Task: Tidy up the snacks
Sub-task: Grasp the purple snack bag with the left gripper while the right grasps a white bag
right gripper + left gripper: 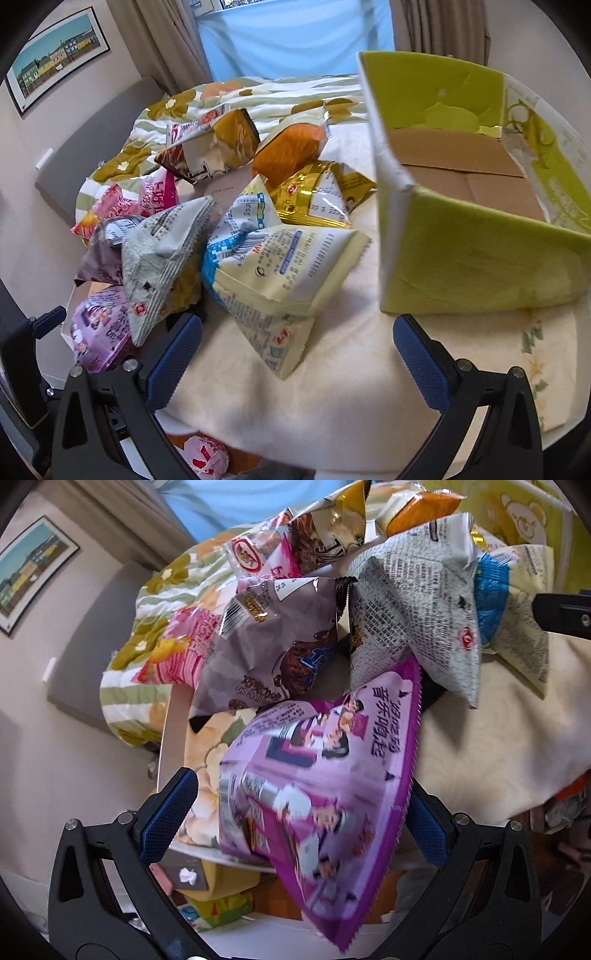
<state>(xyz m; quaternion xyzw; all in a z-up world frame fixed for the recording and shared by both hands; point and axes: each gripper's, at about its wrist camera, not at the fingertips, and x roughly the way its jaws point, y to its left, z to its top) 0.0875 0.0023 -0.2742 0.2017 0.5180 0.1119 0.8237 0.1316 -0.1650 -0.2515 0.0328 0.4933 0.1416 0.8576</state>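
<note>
Snacks mostly unsorted: green box (480, 254) ahead-right of right tongs (297, 354) looks empty, pile (221, 236) ahead-left. Right tongs wide open, empty. Left tongs (295, 823) spread around purple bag (325, 782), grip unclear.

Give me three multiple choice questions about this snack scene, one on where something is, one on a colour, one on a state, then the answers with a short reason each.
1. Where does the purple snack bag sit?
A. Inside the box
B. Between the left gripper's fingers
C. On the windowsill

2. What colour is the outside of the cardboard box?
A. Lime green
B. Red
C. Black

3. What is the state of the right gripper?
A. Shut on a yellow bag
B. Shut on the box
C. Open, holding nothing

Answers:
1 B, the left wrist view shows the bag lying between the two blue pads.
2 A, its outer walls are lime green, with brown cardboard inside.
3 C, its fingers stand wide apart over the cream cloth, with only a corner of the pale yellow bag reaching between them.
</note>
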